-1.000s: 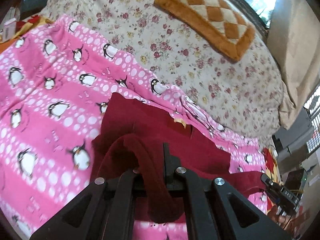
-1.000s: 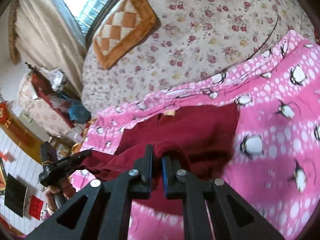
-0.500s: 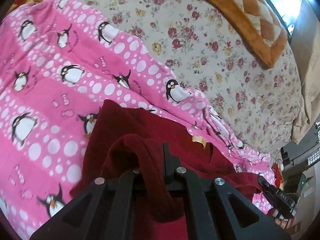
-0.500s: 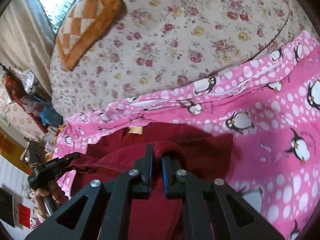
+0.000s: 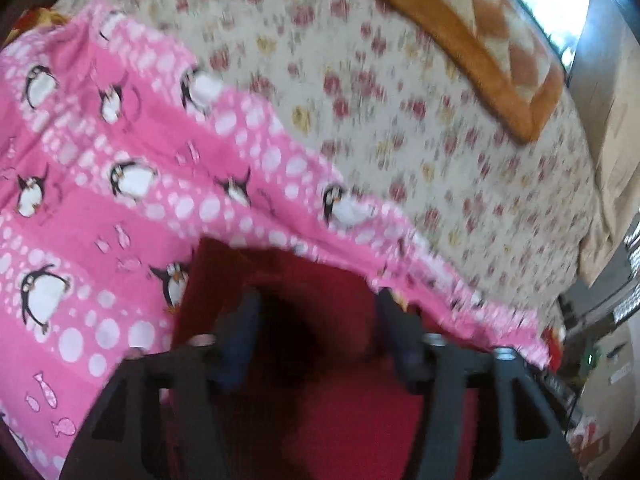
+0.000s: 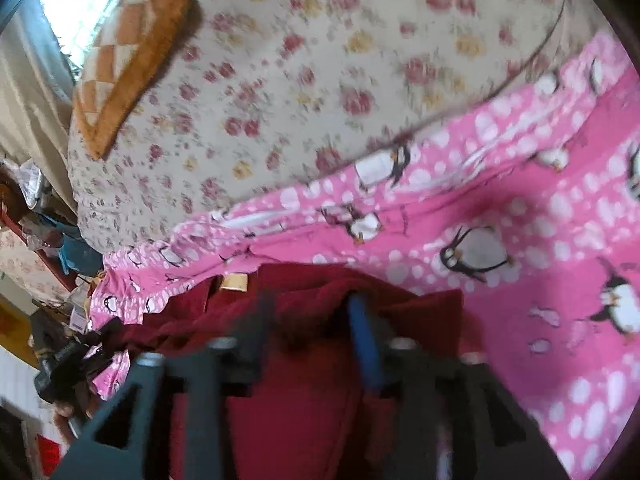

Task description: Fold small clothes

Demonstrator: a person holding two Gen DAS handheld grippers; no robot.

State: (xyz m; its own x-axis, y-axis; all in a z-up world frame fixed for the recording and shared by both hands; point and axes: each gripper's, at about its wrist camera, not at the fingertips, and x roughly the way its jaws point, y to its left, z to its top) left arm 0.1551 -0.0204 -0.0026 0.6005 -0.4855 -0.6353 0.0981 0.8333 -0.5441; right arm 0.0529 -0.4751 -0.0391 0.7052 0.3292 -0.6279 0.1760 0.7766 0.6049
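Note:
A dark red garment (image 5: 336, 408) lies on the pink penguin blanket (image 5: 100, 200), folded over on itself. My left gripper (image 5: 316, 304) is open above its far edge, fingers spread apart with nothing between them. In the right wrist view the same garment (image 6: 288, 420) lies below my right gripper (image 6: 312, 308), which is open too, its fingers wide over the folded edge. A tan label (image 6: 234, 282) shows at the garment's far edge. Both views are blurred by motion.
A floral bedspread (image 5: 400, 120) covers the bed beyond the pink blanket (image 6: 540, 280). An orange checked cushion (image 5: 480, 40) lies at the far side by the window, also in the right wrist view (image 6: 128, 52). Clutter and furniture stand past the bed's edge (image 6: 48, 240).
Both grippers were shut on the red garment's edge and carried it forward over the garment; now both have opened and let it go, and it lies folded.

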